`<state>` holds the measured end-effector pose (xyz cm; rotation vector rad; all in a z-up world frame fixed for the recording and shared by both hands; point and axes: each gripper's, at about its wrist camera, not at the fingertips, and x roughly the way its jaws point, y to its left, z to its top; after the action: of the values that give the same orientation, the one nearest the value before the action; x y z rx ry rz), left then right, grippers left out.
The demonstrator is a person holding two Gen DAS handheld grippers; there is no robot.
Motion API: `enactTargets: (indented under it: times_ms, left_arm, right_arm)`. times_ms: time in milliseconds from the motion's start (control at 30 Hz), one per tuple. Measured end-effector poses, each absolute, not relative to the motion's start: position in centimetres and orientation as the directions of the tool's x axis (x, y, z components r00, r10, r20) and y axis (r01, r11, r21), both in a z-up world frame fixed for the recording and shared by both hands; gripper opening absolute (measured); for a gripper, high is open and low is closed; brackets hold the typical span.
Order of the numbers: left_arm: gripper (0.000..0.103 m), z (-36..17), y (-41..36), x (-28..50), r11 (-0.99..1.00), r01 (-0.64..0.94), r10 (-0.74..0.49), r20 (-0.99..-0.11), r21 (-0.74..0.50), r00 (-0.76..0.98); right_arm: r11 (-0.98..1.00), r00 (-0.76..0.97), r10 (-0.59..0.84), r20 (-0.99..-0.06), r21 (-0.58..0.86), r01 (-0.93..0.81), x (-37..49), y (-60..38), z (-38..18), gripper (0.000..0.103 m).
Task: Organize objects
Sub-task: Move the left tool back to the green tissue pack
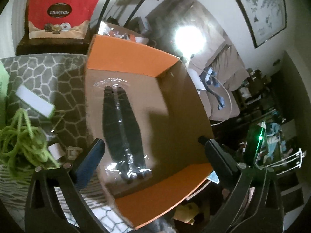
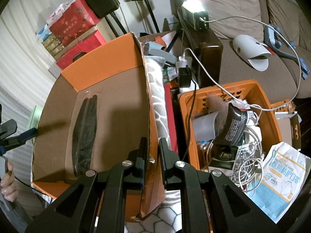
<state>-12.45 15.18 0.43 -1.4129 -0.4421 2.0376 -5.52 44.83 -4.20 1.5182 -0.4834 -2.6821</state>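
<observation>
We see the left gripper [image 1: 153, 145] w/ jaws spread wide, nothing between them, hovering over the cardboard box [image 1: 175, 104]. Below it a clear bag of two long black pieces [image 1: 122, 128] lies flat on the box floor, apart from both fingers, so we judge that item placed.

Right gripper [image 2: 152, 155] is clamped on the box's side wall [image 2: 147, 97], one finger inside, one outside; looks like it's steadying the box.

Still outside on the patterned mat: green cord tangle [image 1: 21, 139], white block [image 1: 35, 101], small bits near it. Right of the box, an orange basket [image 2: 229, 85] full of cables and a mask pack [image 2: 281, 176].

Risks as we judge them:
- The wall is torn and ragged at the edge; a hard tug by the right gripper could rip it or tip the box.
- If the left gripper goes for the cord next, loose loops may snag on a finger or drag the small bits along.
- The bag is slick plastic; a tilted box would let it slide.
- The charger cables sit close to the box, so a wide swing could catch them.
</observation>
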Motion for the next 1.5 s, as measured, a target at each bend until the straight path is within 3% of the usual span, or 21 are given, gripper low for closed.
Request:
enactTargets:
  times_ms: [200,733,1100,1267,1500]
  left_arm:
    - [0.103,1.5,13.3,-12.0,-0.782,-0.328,0.615,-0.739,-0.53,-0.275]
    - [0.103,1.8,5.2,-10.6,-0.945,-0.277,0.292,-0.829,-0.173,-0.478]
    - [0.103,-1.5,1.5,-11.1,-0.976,-0.173,0.199,-0.866,-0.133,-0.458]
    - [0.103,-1.1,-2.0,-11.4,-0.981,-0.093,0.195,-0.857,-0.171,-0.477]
    - [0.103,-0.7,-6.0,-13.8,-0.994,0.006,0.096,-0.873,-0.112,-0.478]
  right_arm:
    - [-0.952,-0.526,-0.169,-0.834,0.275,-0.131,-5.5,44.8,-4.2,0.012]
    - [-0.954,-0.525,-0.163,-0.835,0.269,-0.132,-5.5,44.8,-4.3,0.012]
    - [-0.954,-0.524,-0.163,-0.836,0.269,-0.132,-5.5,44.8,-4.3,0.012]
    - [-0.955,-0.524,-0.16,-0.837,0.265,-0.131,-5.4,44.8,-4.4,0.012]
    - [-0.955,-0.523,-0.159,-0.837,0.264,-0.132,-5.4,44.8,-4.4,0.012]
